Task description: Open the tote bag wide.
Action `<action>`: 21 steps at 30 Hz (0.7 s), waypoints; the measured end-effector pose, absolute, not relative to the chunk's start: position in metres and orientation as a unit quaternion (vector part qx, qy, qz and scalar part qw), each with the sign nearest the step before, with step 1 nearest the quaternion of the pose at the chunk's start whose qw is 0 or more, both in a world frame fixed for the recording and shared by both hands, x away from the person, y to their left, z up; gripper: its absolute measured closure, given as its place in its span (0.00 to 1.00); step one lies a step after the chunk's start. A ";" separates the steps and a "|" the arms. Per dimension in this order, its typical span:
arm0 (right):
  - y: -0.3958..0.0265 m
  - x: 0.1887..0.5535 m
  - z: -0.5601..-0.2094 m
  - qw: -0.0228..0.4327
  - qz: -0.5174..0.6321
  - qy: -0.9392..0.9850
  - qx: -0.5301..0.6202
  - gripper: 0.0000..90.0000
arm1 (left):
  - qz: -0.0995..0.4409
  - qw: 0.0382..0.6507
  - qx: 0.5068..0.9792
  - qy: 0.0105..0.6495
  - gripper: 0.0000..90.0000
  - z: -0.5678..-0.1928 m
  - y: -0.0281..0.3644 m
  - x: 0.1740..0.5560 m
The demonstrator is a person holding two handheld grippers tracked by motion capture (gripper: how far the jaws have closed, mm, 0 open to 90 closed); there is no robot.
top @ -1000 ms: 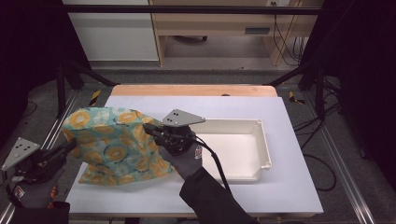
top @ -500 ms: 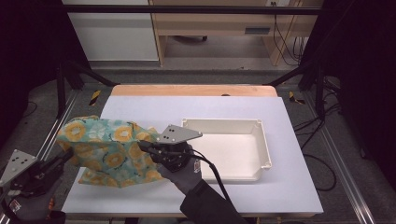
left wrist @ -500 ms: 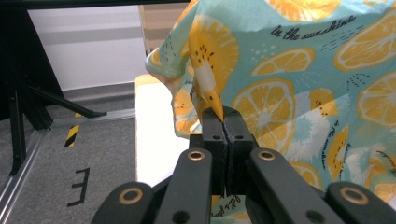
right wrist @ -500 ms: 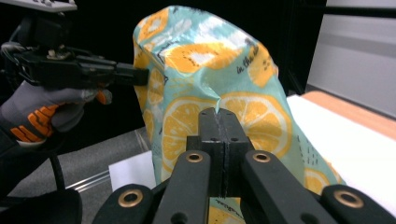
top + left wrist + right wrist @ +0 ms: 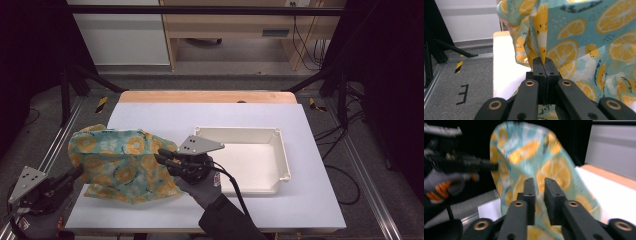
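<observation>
The teal cotton cloth printed with orange slices [image 5: 120, 162] hangs just left of the shallow white plastic tray [image 5: 280, 150], over the white worktop [image 5: 310, 200]. Left tongs [image 5: 543, 65] pinch its edge; right tongs [image 5: 539, 187] stand slightly spread against it. It looks light, limp, drapey; hems or corners seem the best holds
</observation>
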State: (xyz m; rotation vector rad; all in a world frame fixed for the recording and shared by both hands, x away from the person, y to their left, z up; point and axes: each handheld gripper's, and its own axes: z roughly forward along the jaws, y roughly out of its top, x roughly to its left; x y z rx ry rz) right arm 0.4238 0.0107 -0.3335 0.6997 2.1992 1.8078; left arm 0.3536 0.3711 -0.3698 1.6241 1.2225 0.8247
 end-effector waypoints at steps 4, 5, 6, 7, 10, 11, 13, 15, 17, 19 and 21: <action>0.011 0.432 -0.318 0.121 0.625 0.732 0.243 0.70 | 0.335 0.454 0.661 0.494 0.99 -0.370 0.369 0.354; 0.013 0.435 -0.316 0.123 0.625 0.730 0.246 0.67 | 0.335 0.455 0.662 0.493 0.99 -0.370 0.369 0.354; 0.016 0.438 -0.315 0.123 0.623 0.731 0.248 0.64 | 0.335 0.455 0.662 0.493 0.99 -0.370 0.368 0.355; 0.020 0.441 -0.314 0.124 0.622 0.731 0.251 0.60 | 0.335 0.454 0.662 0.493 0.99 -0.369 0.368 0.355; 0.032 0.450 -0.316 0.134 0.616 0.734 0.252 0.54 | 0.337 0.452 0.664 0.492 0.99 -0.369 0.368 0.355; 0.036 0.453 -0.317 0.133 0.615 0.736 0.252 0.54 | 0.336 0.453 0.664 0.491 0.99 -0.369 0.367 0.355; 0.041 0.457 -0.320 0.132 0.607 0.741 0.255 0.56 | 0.338 0.452 0.664 0.491 0.99 -0.368 0.367 0.355; 0.044 0.460 -0.322 0.124 0.599 0.749 0.257 0.69 | 0.337 0.453 0.664 0.490 0.99 -0.368 0.368 0.355; 0.043 0.458 -0.323 0.128 0.593 0.751 0.258 0.86 | 0.338 0.452 0.663 0.491 0.99 -0.368 0.368 0.355; 0.040 0.455 -0.322 0.132 0.590 0.753 0.259 0.97 | 0.337 0.453 0.663 0.492 0.99 -0.368 0.368 0.355; 0.037 0.452 -0.321 0.137 0.589 0.755 0.256 1.00 | 0.337 0.453 0.662 0.492 0.99 -0.368 0.368 0.355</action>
